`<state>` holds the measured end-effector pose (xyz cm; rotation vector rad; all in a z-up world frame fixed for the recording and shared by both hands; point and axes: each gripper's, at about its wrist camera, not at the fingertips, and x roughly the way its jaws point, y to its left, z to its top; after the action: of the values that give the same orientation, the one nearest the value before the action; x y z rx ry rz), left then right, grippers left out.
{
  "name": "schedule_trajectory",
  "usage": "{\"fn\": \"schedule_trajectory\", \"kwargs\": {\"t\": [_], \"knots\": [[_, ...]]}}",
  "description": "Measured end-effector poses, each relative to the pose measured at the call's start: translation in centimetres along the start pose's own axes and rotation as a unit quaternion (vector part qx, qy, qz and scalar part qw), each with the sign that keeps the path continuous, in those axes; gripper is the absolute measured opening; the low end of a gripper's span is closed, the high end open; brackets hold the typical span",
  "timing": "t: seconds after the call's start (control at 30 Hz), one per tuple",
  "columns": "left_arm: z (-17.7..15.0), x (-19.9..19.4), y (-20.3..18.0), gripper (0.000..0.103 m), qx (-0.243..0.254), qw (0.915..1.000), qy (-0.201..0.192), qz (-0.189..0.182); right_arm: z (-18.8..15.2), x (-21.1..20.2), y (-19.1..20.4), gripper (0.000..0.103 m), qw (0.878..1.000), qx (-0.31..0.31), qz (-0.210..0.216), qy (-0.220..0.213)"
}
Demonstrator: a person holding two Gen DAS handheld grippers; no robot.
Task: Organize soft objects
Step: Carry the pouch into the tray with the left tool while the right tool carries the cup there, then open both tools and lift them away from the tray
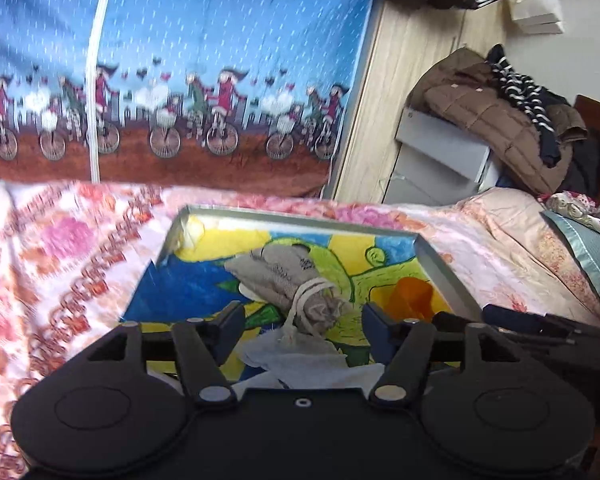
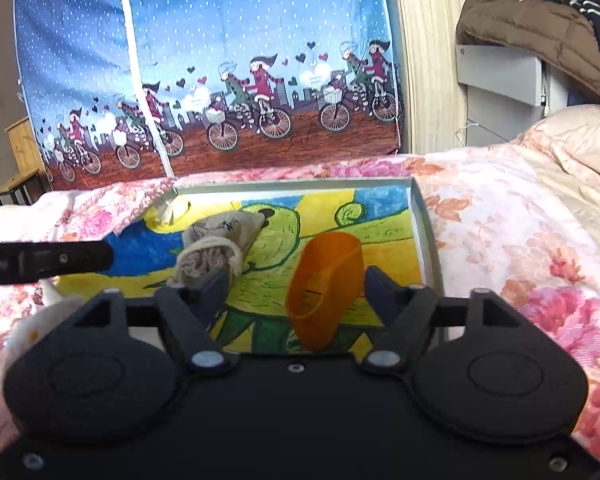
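Observation:
A shallow tray (image 1: 300, 219) with a bright painted bottom lies on the floral bedspread (image 1: 60, 248). A beige drawstring pouch (image 1: 292, 276) lies in the tray, its tied neck toward my left gripper (image 1: 304, 328), which is open and hovers just above it. A pale cloth (image 1: 296, 354) lies under the left jaws. A soft orange cup (image 2: 326, 288) lies on its side in the tray between the fingers of my open right gripper (image 2: 296, 284). The pouch (image 2: 216, 246) and tray rim (image 2: 428, 232) also show in the right wrist view. The left gripper's finger (image 2: 48, 260) reaches in from the left.
A blue curtain (image 1: 204, 60) with cyclists hangs behind the bed. A brown jacket (image 1: 496, 116) and striped garment (image 1: 520, 88) are piled on a grey box (image 1: 440, 152) at the right. White boxes (image 1: 536, 8) sit on the wooden floor.

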<state>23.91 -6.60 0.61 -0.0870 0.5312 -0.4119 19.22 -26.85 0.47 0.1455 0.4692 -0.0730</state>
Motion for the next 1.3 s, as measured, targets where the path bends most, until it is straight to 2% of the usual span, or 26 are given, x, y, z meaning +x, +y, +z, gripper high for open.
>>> {"fn": "schedule_trajectory", "kwargs": {"t": [0.13,0.27,0.4,0.77,1.13,1.3], "knots": [[-0.6,-3.9,-0.7,0.081,0.004,0.9992,-0.040,0.008,0.9,-3.1,0.7,0.092,1.000,-0.020,-0.003,-0.022],[-1.3,-7.6,-0.9,0.089,-0.014,0.9977,-0.064,0.016,1.6,-6.7,1.3,0.102,0.998,-0.019,-0.006,-0.053],[-2.0,-11.3,-1.4,0.095,-0.020,0.9960,-0.084,0.026,1.7,-9.9,1.9,0.103,0.997,-0.016,-0.006,-0.075],[-5.2,-19.5,-2.2,0.101,-0.014,0.9920,-0.107,0.066,-1.3,-16.0,3.0,0.103,0.997,-0.012,-0.009,-0.076],[-8.6,-23.0,-3.3,0.102,0.007,0.9902,-0.110,0.087,-3.7,-19.1,3.1,0.103,0.995,0.001,-0.024,-0.098],[-11.0,-22.9,-3.2,0.102,-0.013,0.9904,-0.095,0.099,-4.9,-19.0,3.0,0.103,0.995,0.001,-0.040,-0.086]]}}
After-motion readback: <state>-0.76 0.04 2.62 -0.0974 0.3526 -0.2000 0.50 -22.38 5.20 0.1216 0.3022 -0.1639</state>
